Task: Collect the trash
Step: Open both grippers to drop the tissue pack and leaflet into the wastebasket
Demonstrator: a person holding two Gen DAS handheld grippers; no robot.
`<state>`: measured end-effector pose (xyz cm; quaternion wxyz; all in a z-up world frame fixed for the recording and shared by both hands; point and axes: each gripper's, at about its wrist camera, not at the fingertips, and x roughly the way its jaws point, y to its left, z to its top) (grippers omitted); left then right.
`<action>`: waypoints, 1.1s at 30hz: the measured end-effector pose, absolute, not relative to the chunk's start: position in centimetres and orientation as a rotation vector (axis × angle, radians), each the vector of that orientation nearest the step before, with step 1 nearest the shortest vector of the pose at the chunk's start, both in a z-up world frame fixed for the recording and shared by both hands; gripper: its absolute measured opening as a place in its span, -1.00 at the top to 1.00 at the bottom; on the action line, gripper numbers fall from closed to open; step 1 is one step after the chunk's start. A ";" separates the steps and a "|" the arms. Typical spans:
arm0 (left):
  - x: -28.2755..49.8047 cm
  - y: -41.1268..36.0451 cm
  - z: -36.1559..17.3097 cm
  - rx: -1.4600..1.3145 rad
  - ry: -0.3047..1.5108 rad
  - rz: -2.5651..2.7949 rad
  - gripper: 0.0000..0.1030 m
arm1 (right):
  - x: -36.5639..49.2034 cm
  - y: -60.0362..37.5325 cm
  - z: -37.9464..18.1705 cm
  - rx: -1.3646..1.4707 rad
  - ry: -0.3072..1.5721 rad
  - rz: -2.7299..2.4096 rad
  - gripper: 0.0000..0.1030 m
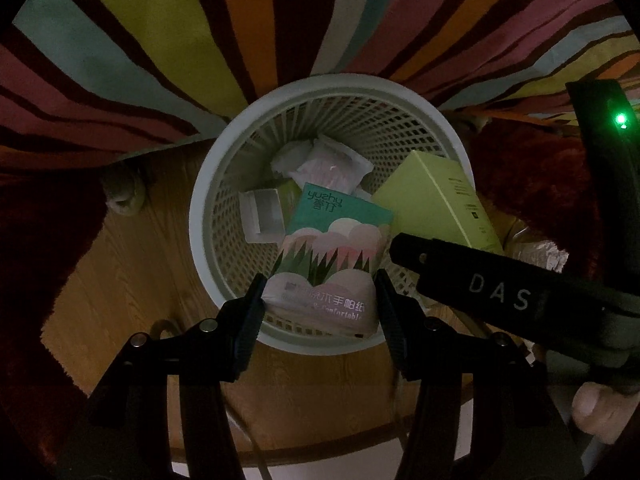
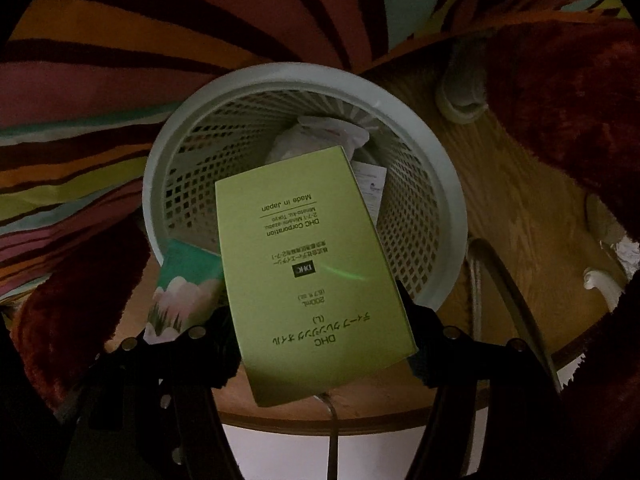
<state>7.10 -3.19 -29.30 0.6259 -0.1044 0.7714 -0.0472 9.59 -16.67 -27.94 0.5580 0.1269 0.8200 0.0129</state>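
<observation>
Looking down in dim light from two wrist cameras, nearest the lens in the left wrist view the left gripper (image 1: 320,300), at the lower centre of the frame, is clenched on the bottom end of a teal and pink tissue pack (image 1: 334,256), its black fingers (image 1: 250,320) pressing the pack's two sides; the soft wrapper looks light and squashy, so a hold across its narrow width, as here, seems right. In the right wrist view the right gripper (image 2: 320,328), at the lower centre, grasps a tall green carton (image 2: 308,264) by its lower end; thin card, probably light and stiff but easy to dent, best pinched on its flat faces near one end. Just beyond, both items hang with their far ends over the mouth of a pale latticed waste basket (image 1: 208,184) in mid frame, which already holds white wrappers (image 1: 324,164) and a small open box (image 1: 262,216). Farther off, the basket stands on a wooden floor (image 1: 136,264), with a striped cloth (image 1: 120,40) filling the upper frame
</observation>
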 end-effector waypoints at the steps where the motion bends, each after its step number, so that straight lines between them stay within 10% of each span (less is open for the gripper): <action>1: 7.2 -3.2 -29.5 -0.241 1.773 -0.106 -0.03 | 9.7 -16.7 -28.0 0.300 1.935 0.029 -0.21; 33: 6.9 -3.8 -32.1 -0.236 1.839 -0.081 -0.03 | 9.8 -17.4 -30.9 0.355 1.983 -0.003 -0.22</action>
